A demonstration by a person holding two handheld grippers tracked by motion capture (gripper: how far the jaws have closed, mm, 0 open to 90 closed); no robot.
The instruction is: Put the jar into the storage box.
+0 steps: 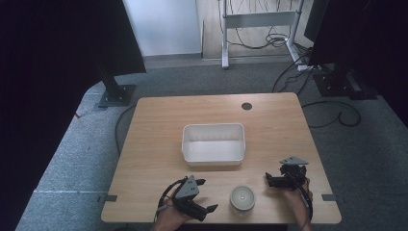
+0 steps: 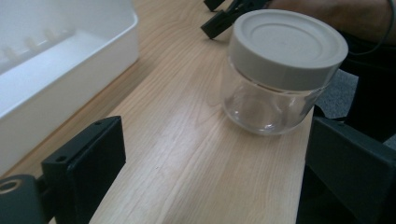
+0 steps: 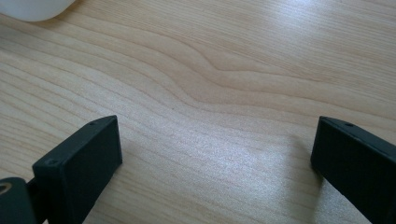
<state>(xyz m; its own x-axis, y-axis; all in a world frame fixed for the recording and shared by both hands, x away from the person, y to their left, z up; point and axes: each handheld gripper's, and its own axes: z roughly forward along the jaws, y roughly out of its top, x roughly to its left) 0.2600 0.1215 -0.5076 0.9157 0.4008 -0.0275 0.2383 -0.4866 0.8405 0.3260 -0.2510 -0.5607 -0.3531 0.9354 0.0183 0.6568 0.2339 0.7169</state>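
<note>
Left gripper view shows my left gripper [image 2: 210, 158] spread wide toward the lidded glass jar [image 2: 280, 70]; my right gripper [image 3: 215, 158], equally spread, faces bare table [image 3: 210, 70].

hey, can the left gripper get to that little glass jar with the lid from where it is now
Probably yes. The left gripper is open beside the jar near the table's front edge, and in the left gripper view the jar stands upright just ahead of the jaws with bare wood between. The white bin sits off to the side.
</note>
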